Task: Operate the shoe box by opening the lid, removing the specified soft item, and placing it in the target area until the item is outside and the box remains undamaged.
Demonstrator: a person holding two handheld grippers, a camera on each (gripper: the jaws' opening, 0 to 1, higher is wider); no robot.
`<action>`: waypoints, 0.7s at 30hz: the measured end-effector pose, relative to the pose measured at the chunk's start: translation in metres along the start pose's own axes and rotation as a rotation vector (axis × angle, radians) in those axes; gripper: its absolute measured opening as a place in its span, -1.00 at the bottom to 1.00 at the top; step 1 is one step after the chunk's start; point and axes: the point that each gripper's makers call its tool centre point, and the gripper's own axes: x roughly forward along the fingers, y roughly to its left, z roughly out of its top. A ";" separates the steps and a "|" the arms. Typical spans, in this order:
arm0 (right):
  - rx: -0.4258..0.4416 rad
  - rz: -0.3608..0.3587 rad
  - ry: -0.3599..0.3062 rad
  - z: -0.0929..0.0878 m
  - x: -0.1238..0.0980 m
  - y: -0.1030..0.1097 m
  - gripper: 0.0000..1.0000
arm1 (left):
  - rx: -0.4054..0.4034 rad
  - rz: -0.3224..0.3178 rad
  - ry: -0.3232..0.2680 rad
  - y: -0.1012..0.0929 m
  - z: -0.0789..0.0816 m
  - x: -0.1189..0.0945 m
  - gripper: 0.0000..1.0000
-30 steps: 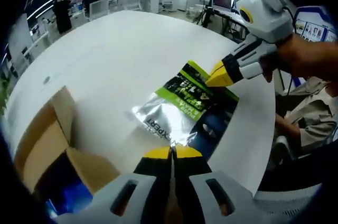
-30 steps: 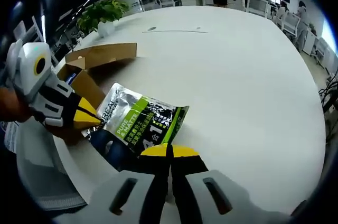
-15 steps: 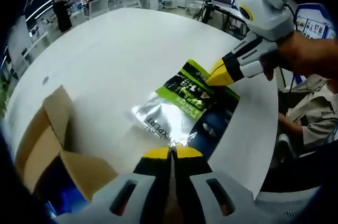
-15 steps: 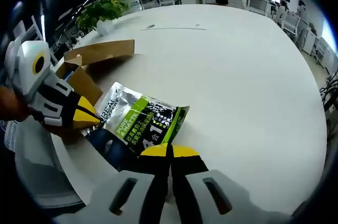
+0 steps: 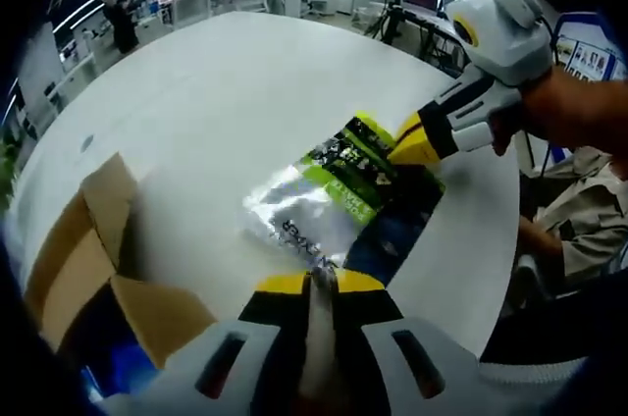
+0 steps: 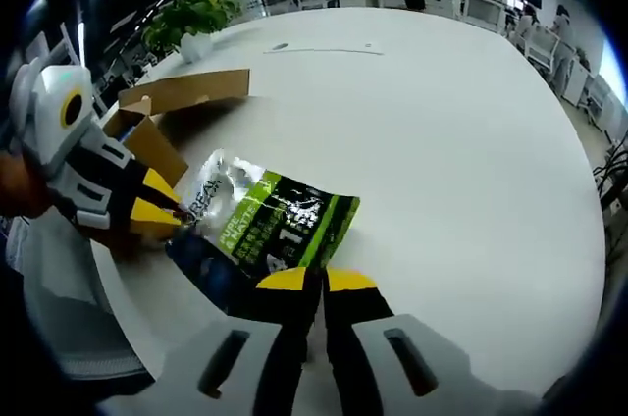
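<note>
A soft foil pouch (image 5: 343, 195), green, silver and dark blue, is stretched between my two grippers just over the white round table (image 5: 226, 92). My left gripper (image 5: 310, 284) is shut on its silver-blue corner. From the right in that view, my right gripper (image 5: 410, 146) pinches the green end. In the right gripper view the pouch (image 6: 270, 225) runs from my right gripper (image 6: 314, 281), shut on its near edge, to the left gripper (image 6: 162, 212) on the silver end. The open cardboard shoe box (image 5: 93, 259) stands behind, flaps up (image 6: 182, 94).
The table's edge runs close past the pouch, with a seated person (image 5: 579, 210) beyond it. A potted plant (image 6: 191, 19) stands on the far side of the table. Office desks, chairs and people fill the background. Bare tabletop spreads beyond the pouch (image 6: 442, 141).
The pouch has buckled and tilted between the grippers, its silver end more crumpled. Both grippers keep their hold, and the box has not moved.
</note>
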 end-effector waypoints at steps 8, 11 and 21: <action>0.001 -0.025 -0.010 0.001 -0.007 -0.005 -0.82 | -0.009 0.006 -0.030 0.003 0.009 -0.010 -0.82; 0.001 -0.027 -0.011 0.000 -0.010 -0.004 -0.83 | -0.012 0.011 -0.038 0.005 0.009 -0.013 -0.82; -0.006 -0.043 -0.027 0.004 -0.023 0.004 -0.82 | -0.019 0.015 -0.068 0.003 0.007 -0.032 -0.81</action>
